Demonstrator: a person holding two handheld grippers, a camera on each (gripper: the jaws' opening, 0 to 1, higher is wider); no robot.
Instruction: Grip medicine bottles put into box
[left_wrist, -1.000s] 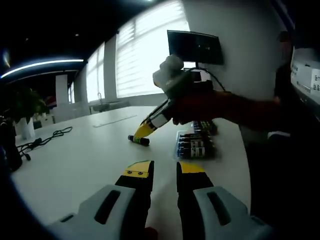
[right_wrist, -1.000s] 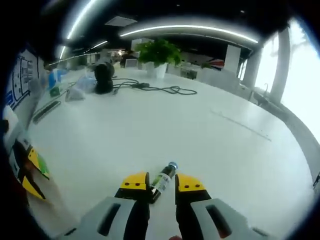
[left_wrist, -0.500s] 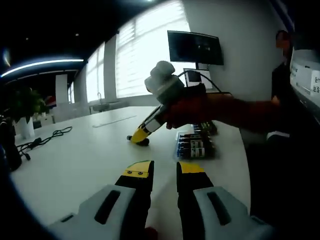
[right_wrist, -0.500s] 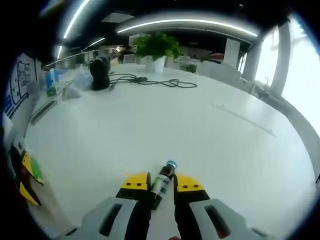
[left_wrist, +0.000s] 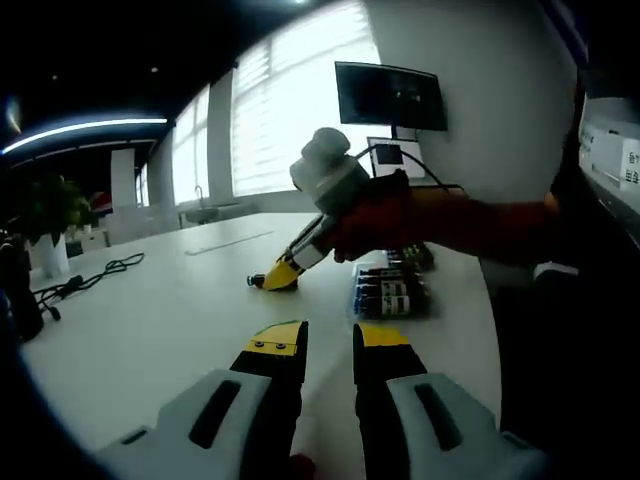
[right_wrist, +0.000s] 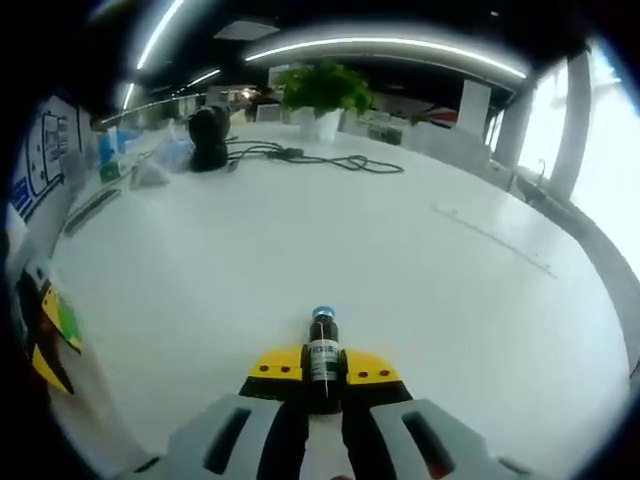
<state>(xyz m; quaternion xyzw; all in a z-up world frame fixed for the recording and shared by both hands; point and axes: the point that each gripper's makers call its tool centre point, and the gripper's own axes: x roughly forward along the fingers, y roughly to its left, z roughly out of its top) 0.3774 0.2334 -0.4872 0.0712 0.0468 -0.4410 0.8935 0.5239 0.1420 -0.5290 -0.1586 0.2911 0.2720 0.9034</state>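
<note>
Seen from the left gripper view, the left gripper (left_wrist: 329, 340) hangs low over the white bench (left_wrist: 150, 320), its yellow-tipped jaws released, a clear gap between them and nothing in it. Farther off, the right gripper (left_wrist: 275, 279) reaches in from the right, held by a hand (left_wrist: 375, 218) in a red sleeve, its tips down at the bench surface and clenched on a small dark medicine bottle (left_wrist: 255, 282) whose blue cap juts out to the left. Just right of that lies the box (left_wrist: 390, 293), with a row of dark bottles already lying in it. A wall monitor (left_wrist: 391, 95) hangs at far right beside bright windows; a black cable (left_wrist: 95, 275) trails at left.

From the right gripper view, the right gripper's (right_wrist: 322, 366) jaws grasp the medicine bottle (right_wrist: 322, 350) by its labelled body, blue cap pointing away, just above the bench (right_wrist: 300, 230). A potted plant (right_wrist: 320, 95), a dark round object (right_wrist: 209, 135) and cables (right_wrist: 320, 158) stand at the far edge.
</note>
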